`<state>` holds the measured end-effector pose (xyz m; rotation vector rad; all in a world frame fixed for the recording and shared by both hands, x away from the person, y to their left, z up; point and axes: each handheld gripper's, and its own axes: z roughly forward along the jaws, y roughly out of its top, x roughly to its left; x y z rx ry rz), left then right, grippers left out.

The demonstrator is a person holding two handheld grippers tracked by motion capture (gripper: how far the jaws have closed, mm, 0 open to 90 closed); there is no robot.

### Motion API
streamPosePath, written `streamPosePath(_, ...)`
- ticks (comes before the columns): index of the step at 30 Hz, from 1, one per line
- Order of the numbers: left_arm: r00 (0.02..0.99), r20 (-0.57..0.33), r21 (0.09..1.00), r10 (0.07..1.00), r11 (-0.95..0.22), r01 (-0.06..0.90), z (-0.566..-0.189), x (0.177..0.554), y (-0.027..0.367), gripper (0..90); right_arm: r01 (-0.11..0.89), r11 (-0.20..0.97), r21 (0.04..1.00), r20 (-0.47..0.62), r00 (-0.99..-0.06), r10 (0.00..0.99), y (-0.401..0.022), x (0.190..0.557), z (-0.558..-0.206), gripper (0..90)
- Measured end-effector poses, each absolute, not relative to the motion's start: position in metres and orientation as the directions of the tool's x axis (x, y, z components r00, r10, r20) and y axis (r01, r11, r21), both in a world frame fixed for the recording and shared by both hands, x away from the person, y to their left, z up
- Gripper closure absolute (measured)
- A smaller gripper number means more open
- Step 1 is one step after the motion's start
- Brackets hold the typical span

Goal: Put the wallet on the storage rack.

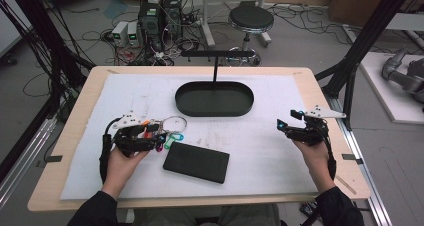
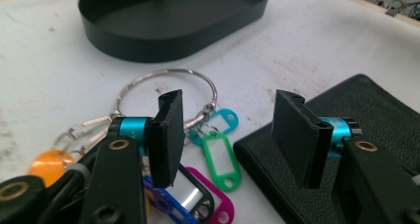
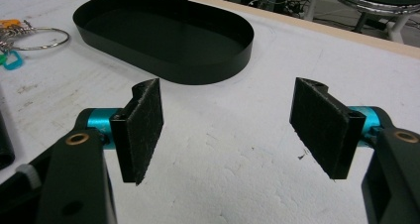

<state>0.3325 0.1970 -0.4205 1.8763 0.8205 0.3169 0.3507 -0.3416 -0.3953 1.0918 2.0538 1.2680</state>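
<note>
The left gripper [image 2: 225, 135] hangs low over the bunch of key tags [image 2: 218, 157] on its metal ring [image 2: 166, 92], jaws parted and pinching nothing, with the tags lying on the white mat [image 1: 260, 136] between and under them. The black wallet [image 1: 196, 162] lies at 4 o'clock of the tags, just beside them; the black oval tray [image 1: 214, 98] sits at 1 o'clock. At 3 o'clock, well apart, the right gripper [image 3: 228, 130] stands wide open above bare mat
</note>
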Motion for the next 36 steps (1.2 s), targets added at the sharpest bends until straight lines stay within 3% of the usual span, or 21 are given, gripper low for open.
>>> streamPosePath(8,0.73,-0.182,0.847,0.659,-0.273,0.457,-0.435,0.336,0.183,43.4,0.368,0.272,0.889,-0.016,-0.57,0.822,-0.337,0.35,-0.396,29.3)
streamPosePath(11,0.714,-0.207,0.829,0.669,-0.268,0.491,-0.439,0.34,0.178,38.2,0.37,0.276,0.887,-0.02,-0.566,0.824,-0.336,0.35,-0.396,29.3)
streamPosePath(17,0.702,-0.251,0.807,0.667,-0.255,0.532,-0.443,0.345,0.172,38.3,0.367,0.279,0.887,-0.024,-0.567,0.824,-0.335,0.35,-0.396,29.3)
streamPosePath(24,0.686,-0.317,0.758,0.655,-0.261,0.598,-0.45,0.349,0.168,45.5,0.366,0.28,0.888,-0.026,-0.567,0.823,-0.336,0.349,-0.396,29.3)
streamPosePath(33,0.676,-0.349,0.739,0.649,-0.253,0.624,-0.45,0.347,0.166,49.8,0.368,0.28,0.887,-0.025,-0.567,0.824,-0.335,0.349,-0.396,29.3)
streamPosePath(36,0.668,-0.356,0.745,0.654,-0.232,0.625,-0.452,0.345,0.168,54.9,0.367,0.282,0.886,-0.026,-0.569,0.822,-0.335,0.349,-0.396,29.3)
